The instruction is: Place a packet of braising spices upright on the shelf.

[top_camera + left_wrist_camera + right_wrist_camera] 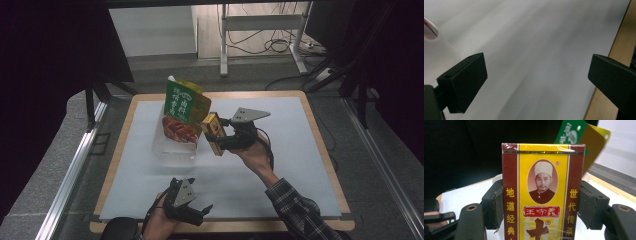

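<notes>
Yellow-and-maroon carton (543, 192) is seen clamped between the two black jaws of the right gripper (218, 136), whose pads are pressed flat against its maroon side panels in the right gripper view. The carton is held upright there, its printed front turned to the camera, and a portrait oval and red label are shown on it. In the high view the same carton (213, 133) is carried above the white mat (290, 150), raised off the surface and tilted a little, just beside the clear plastic container (176, 148). A green-and-orange snack bag (184, 109) is stood in that container, leaning, and its top corner is caught behind the carton in the right gripper view (584, 137). The right hand (257, 155) is reached in from a plaid sleeve (295, 207).

The left gripper (196, 211) is kept low near the front edge of the wooden table (112, 165), well apart from the carton. Its jaws are spread wide with nothing between them, as shown over the bare mat in the left gripper view (536, 75)
</notes>
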{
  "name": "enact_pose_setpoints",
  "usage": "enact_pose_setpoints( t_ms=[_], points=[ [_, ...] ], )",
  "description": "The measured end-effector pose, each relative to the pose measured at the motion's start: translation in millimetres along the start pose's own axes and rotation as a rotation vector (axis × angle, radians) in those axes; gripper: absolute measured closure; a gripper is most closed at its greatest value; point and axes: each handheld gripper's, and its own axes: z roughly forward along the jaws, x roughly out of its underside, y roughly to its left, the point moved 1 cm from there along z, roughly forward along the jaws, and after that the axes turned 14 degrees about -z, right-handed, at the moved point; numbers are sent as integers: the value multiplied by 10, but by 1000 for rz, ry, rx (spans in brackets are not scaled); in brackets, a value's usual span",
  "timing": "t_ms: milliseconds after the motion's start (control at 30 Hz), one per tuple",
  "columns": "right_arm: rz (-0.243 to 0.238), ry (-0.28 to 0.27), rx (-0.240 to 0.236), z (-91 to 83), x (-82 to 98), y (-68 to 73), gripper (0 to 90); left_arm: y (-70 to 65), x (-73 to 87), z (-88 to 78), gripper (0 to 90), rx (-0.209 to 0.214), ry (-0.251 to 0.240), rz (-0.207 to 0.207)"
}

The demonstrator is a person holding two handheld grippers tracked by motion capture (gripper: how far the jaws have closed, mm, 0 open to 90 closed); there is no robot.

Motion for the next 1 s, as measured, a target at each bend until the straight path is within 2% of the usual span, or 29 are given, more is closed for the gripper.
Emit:
enact_pose_setpoints(
  t_ms=[400, 733, 900, 1000],
  points=[
    [-15, -38, -47, 355, -86, 71, 318, -9, -17, -38, 16, 34, -42, -32],
    [-31, -47, -63, 675, -88, 137, 318, -26, -18, -41, 16, 46, -44, -27],
    [-18, -50, -72, 831, -56, 160, 318, -28, -18, -39, 16, 45, -41, -18],
    [-22, -50, -58, 897, -46, 168, 318, -31, -17, -39, 16, 43, -39, -17]
  ],
)
